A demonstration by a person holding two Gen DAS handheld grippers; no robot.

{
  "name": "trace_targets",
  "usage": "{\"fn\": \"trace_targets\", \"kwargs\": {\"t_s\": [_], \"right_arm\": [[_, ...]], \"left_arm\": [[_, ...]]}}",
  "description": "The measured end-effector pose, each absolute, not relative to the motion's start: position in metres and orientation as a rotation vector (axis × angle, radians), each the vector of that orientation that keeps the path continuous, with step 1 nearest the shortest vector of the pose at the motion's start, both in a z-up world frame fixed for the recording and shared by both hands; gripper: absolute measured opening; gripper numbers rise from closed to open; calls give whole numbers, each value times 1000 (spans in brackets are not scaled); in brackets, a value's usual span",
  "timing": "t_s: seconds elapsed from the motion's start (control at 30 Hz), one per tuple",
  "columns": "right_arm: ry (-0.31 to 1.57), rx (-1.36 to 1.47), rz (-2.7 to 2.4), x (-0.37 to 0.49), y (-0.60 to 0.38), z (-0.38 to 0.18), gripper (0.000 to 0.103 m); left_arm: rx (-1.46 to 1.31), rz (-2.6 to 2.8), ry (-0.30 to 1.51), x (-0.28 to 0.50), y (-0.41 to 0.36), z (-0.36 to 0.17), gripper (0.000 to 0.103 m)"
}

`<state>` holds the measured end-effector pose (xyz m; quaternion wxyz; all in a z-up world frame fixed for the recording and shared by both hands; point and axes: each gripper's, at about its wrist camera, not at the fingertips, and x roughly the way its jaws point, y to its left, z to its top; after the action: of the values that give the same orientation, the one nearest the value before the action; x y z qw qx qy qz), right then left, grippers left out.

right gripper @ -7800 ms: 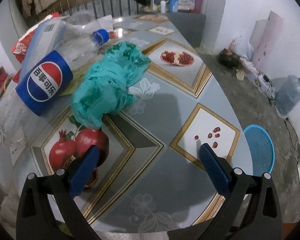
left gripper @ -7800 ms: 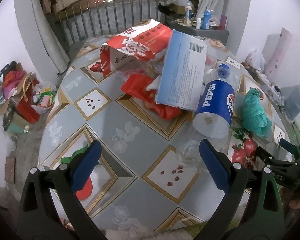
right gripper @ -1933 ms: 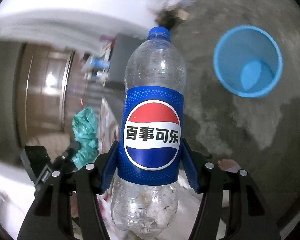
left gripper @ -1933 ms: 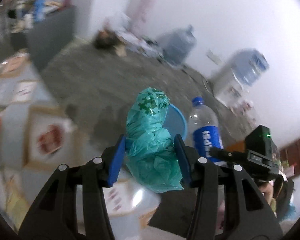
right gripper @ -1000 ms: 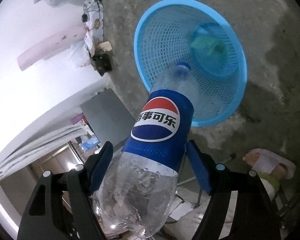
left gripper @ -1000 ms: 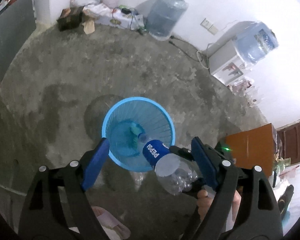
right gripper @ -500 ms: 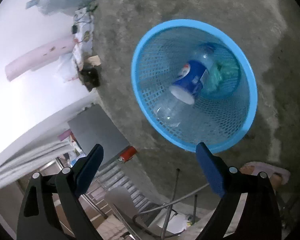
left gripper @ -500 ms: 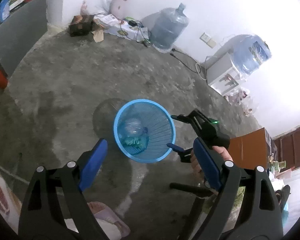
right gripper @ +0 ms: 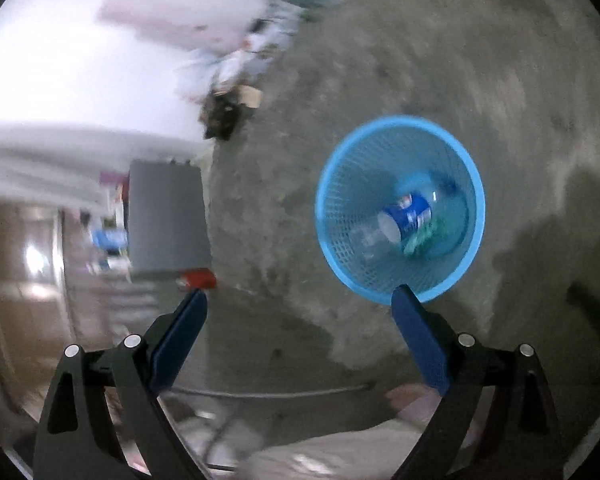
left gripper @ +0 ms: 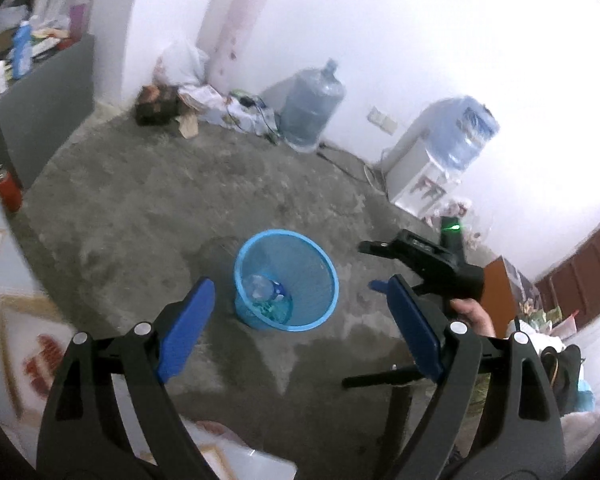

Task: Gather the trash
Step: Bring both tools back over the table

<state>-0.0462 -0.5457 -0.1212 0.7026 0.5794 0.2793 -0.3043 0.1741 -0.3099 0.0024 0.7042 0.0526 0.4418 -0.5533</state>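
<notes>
One basket (left gripper: 324,276) holds one bottle (right gripper: 406,214) and one bag (right gripper: 420,240); both grippers spread, empty.

Blue mesh wastebasket (left gripper: 324,280) upright on grey concrete floor, round rim wider than base. Inside: clear plastic Pepsi bottle (right gripper: 404,216) with blue label, lying tilted against basket wall. Crumpled green plastic bag (right gripper: 422,240) at bottom, touching bottle, partly beneath it.
</notes>
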Motion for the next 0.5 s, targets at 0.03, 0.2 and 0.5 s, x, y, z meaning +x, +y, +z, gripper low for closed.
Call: {"fn": "trace_targets", "kwargs": {"t_s": [0.03, 0.2, 0.5], "right_arm": [[627, 1237, -683, -43, -539, -109, 91], [692, 907, -770, -19, -497, -45, 93], [685, 179, -810, 22, -393, 30, 96]], "left_arm": [[102, -1222, 971, 176, -297, 7, 84], [63, -1154, 913, 184, -234, 27, 84], [-58, -874, 757, 209, -67, 82, 90]]}}
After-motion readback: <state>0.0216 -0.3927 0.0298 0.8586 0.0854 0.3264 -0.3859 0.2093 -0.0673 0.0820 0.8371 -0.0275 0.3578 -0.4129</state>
